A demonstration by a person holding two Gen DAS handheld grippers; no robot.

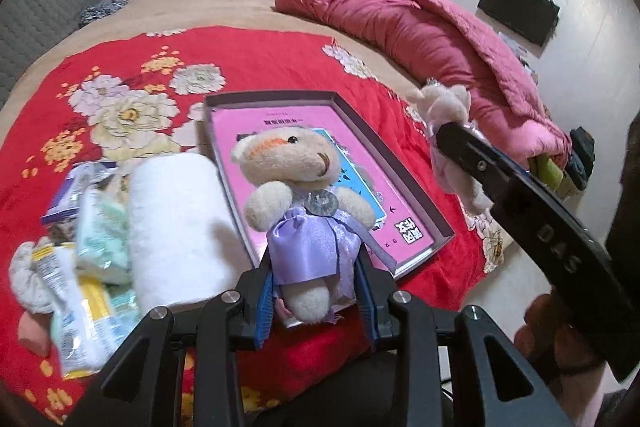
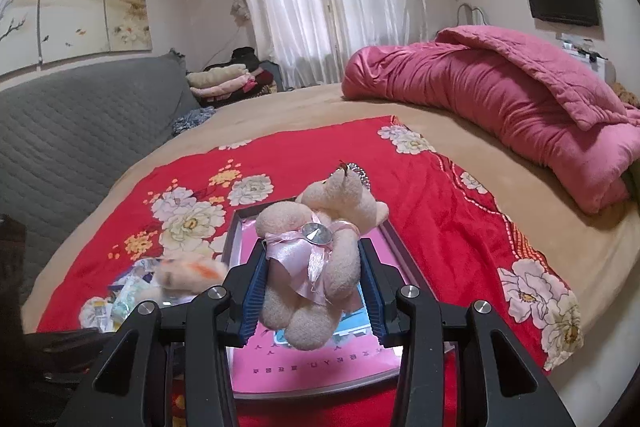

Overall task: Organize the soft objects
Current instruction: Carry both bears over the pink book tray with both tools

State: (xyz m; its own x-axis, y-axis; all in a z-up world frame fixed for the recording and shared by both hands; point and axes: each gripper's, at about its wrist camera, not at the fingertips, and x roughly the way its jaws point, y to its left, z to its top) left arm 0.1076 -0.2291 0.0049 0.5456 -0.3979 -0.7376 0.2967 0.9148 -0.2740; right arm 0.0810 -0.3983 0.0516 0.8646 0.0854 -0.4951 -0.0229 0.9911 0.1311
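Looking from left to right, we see a heap of packets (image 1: 76, 267) and a white roll (image 1: 176, 227) lying on the red flowered blanket (image 1: 256, 67), left of the shallow box (image 1: 400, 163). Our left gripper (image 1: 316, 291) is clamped partway closed on the bear in the lilac dress (image 1: 304, 203), held above the near end of the box. Further right, our right gripper (image 2: 314, 291) grips the bear in the pink dress (image 2: 316, 259) likewise, with the pink quilt (image 2: 500, 99) at the far right.
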